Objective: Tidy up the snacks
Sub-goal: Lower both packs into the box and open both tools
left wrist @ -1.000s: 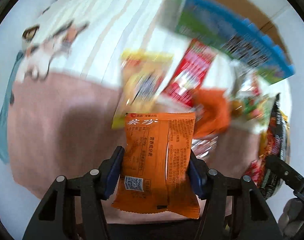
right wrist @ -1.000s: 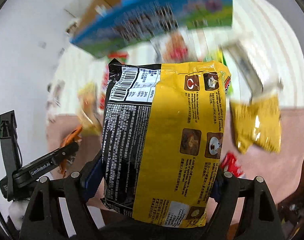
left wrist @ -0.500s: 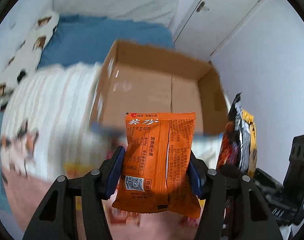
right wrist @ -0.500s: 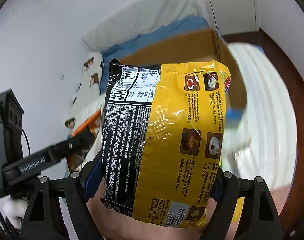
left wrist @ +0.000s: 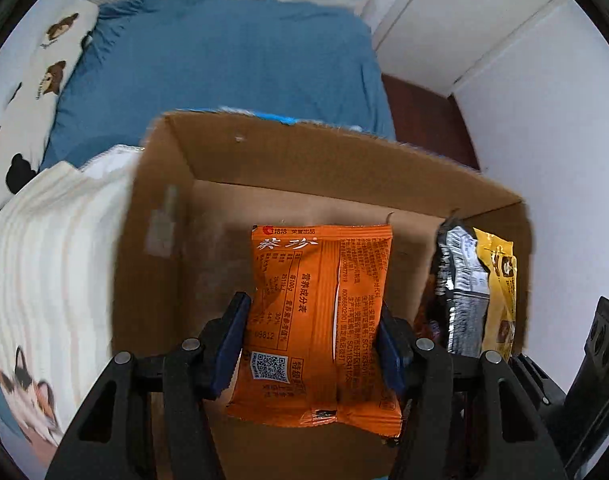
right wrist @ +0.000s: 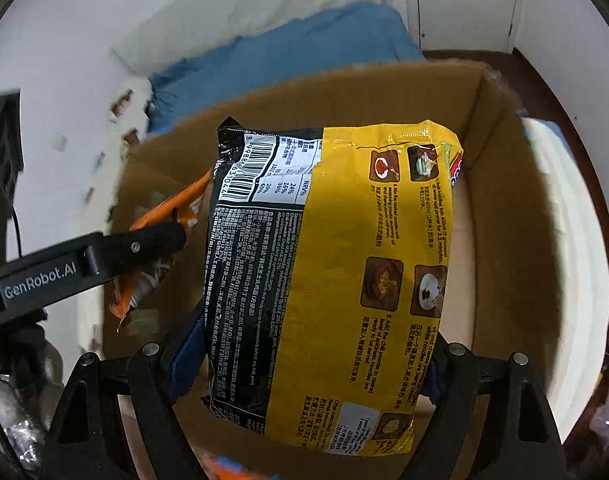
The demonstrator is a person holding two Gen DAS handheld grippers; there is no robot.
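- Left gripper (left wrist: 312,344) is clenched on the orange packet (left wrist: 320,320), held over the open box (left wrist: 164,216).
- Right gripper (right wrist: 312,364) grips the noodle bag (right wrist: 332,280) above the same box, just right of the left one.
- Box floor ahead looks bare; neither item is deposited yet.
- Judged early: both releases remain.

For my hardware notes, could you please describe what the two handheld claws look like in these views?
Both the left claw and the right claw are matte black, angular two-finger frames with triangular cut-outs, silver pivot screws and dark blue pads. The left one's side reads "GenRobot.AI" in pale lettering. No sleeve is clearly visible.
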